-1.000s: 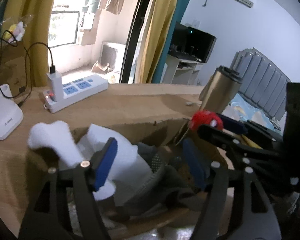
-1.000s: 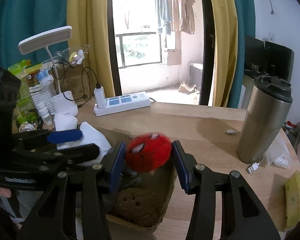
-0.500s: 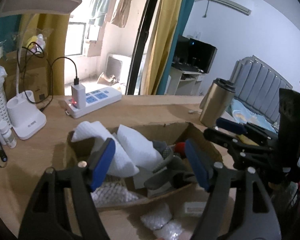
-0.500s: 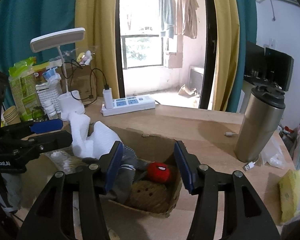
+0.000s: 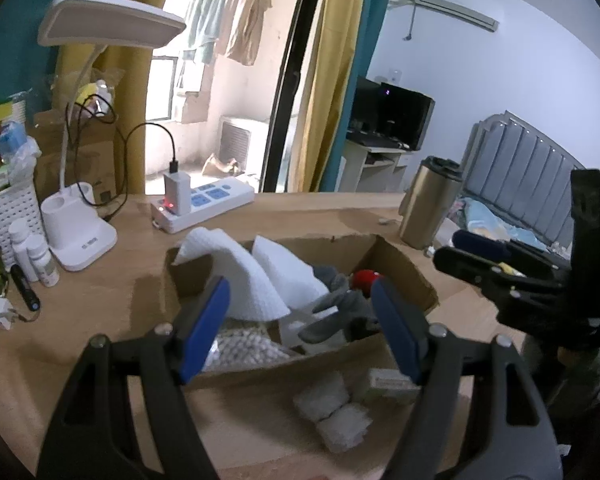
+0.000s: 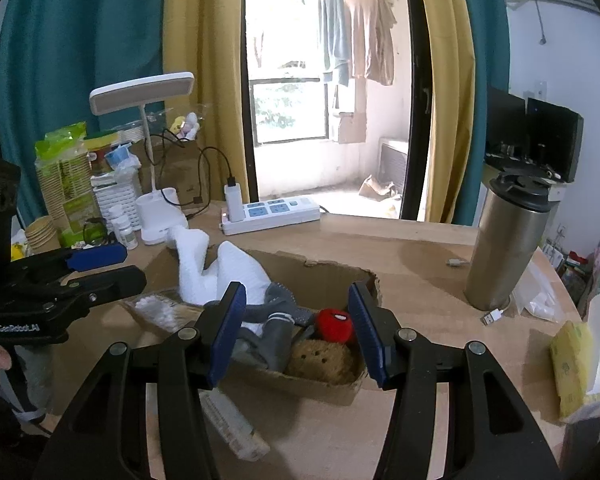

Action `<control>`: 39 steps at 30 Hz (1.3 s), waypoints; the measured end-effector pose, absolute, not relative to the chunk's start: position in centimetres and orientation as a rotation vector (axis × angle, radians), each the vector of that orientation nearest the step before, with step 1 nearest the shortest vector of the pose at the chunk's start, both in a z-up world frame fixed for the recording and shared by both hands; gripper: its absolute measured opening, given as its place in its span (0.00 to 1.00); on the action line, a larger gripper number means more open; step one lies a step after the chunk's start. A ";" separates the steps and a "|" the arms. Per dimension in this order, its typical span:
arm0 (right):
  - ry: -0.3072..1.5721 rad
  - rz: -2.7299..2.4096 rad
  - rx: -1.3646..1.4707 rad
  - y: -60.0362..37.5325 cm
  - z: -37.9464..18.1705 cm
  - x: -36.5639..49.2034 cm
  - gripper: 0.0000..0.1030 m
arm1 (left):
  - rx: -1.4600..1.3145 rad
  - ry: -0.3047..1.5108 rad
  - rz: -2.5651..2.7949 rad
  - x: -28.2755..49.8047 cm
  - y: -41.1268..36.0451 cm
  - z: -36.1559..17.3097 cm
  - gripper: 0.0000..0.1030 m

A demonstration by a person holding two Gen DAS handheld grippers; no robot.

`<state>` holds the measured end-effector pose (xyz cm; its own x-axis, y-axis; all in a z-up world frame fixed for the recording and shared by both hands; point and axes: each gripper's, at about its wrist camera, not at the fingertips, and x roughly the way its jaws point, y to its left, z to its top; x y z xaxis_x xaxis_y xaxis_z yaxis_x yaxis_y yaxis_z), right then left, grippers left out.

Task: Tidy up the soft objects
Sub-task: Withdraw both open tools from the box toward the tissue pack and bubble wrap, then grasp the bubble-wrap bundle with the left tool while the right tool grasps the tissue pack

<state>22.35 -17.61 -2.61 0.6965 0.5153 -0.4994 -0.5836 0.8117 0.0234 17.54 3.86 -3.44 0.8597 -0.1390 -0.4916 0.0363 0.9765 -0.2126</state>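
An open cardboard box [image 5: 404,264] sits mid-table and holds white foam sheets [image 5: 260,276], grey socks [image 5: 340,312] and a red plush ball [image 5: 364,279]. My left gripper [image 5: 300,332] hovers open, just short of the box's near side, with nothing between its blue pads. In the right wrist view the same box [image 6: 324,388] also shows a brown plush [image 6: 320,360] beside the red plush ball [image 6: 336,322], the socks [image 6: 276,320] and the foam [image 6: 236,272]. My right gripper [image 6: 296,328] stands open and empty above the box's near edge. The left gripper [image 6: 100,264] shows at the left there.
A steel tumbler [image 6: 508,240] stands right of the box. A power strip [image 6: 276,212] lies behind it. A lamp base [image 5: 80,236] and small bottles [image 5: 36,252] crowd the left. Foam scraps [image 5: 332,404] lie before the box, a yellow sponge [image 6: 576,368] far right.
The red plush ball, held in my right gripper a second ago, now lies in the box. Both grippers have drawn back and up from the box, so more of the table shows.
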 end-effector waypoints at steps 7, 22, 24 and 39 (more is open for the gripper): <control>0.516 0.629 -0.143 -17.8 -3.0 20.9 0.55 | -0.190 0.534 -0.076 16.5 3.7 -4.0 0.73; 0.598 0.669 -0.118 -18.0 -6.8 18.9 0.55 | -0.200 0.616 -0.080 15.2 2.5 -6.9 0.73; 0.614 0.676 -0.118 -17.8 -7.4 18.8 0.55 | -0.203 0.627 -0.084 15.0 2.3 -7.3 0.73; 0.700 0.688 -0.159 -15.6 -10.4 18.3 0.55 | -0.215 0.712 -0.099 14.9 1.2 -10.2 0.73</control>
<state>18.34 -15.59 -10.40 0.5565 0.5288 -0.6409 -0.6315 0.7704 0.0873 14.94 1.17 -10.17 0.7534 -0.1627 -0.6371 0.0169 0.9734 -0.2286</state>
